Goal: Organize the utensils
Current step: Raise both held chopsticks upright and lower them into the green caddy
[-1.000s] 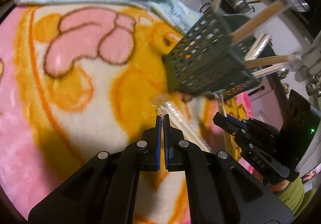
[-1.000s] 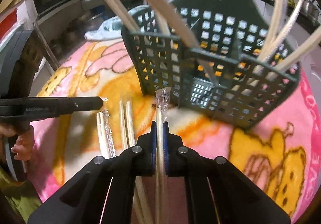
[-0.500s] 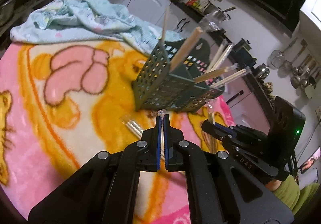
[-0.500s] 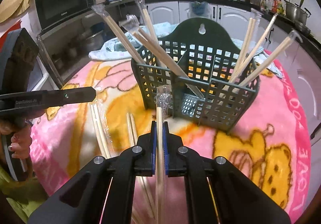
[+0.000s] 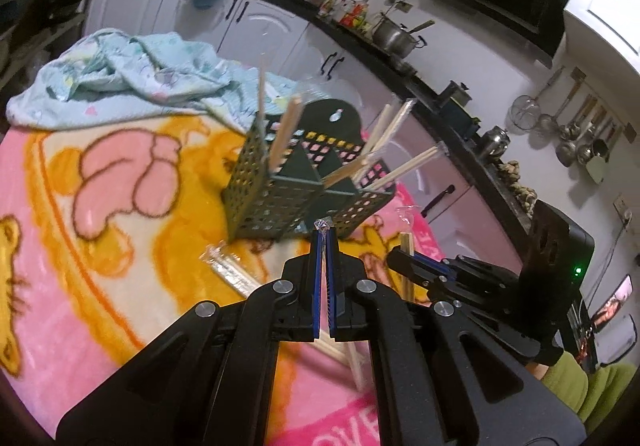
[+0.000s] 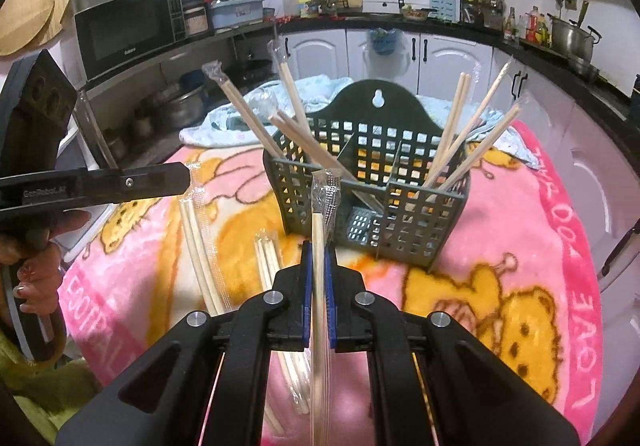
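chopsticks in clear wrappers were the thing: one wrapped pair (image 6: 320, 246) was clamped in the right gripper (image 6: 319, 246), sticking fwd past its tips toward the green basket (image 6: 416, 206). left gripper (image 5: 323, 236) was pinched together on another wrapped pair (image 6: 202, 230), only a crumple of plastic showing at its tips; that pair hung down to the blanket (image 6: 520, 246). both grippers pointed down at a slant, left one coming in from the side w/ the person's hand (image 6: 30, 270) wrapped round its grip. more wrapped pairs (image 6: 268, 258) lay on the blanket btw them; others stood in the basket's left & right compartments
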`<act>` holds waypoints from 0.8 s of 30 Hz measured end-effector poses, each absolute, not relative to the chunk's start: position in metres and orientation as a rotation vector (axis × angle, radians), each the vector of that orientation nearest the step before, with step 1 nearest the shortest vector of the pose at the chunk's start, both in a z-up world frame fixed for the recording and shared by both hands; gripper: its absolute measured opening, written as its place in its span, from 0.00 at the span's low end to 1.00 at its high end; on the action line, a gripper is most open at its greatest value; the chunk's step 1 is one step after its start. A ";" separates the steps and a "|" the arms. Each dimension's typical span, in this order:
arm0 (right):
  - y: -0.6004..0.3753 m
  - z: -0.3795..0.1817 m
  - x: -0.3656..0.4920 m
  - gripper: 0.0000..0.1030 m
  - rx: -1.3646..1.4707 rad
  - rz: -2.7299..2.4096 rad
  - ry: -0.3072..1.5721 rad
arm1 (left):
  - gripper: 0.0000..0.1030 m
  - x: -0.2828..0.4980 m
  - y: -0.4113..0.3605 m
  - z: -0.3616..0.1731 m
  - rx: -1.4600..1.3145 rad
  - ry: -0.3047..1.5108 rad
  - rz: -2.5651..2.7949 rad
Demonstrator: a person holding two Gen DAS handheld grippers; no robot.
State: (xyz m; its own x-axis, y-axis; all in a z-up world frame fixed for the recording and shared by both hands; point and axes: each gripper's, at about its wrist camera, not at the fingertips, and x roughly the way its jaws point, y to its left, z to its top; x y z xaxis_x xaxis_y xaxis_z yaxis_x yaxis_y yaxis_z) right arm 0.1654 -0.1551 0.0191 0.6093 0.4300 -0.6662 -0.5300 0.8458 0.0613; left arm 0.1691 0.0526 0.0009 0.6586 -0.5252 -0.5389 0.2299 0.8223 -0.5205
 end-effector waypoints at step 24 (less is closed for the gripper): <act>-0.173 0.061 0.149 0.06 -0.097 0.529 0.601 | 0.00 0.178 0.009 0.049 -0.360 0.649 -0.555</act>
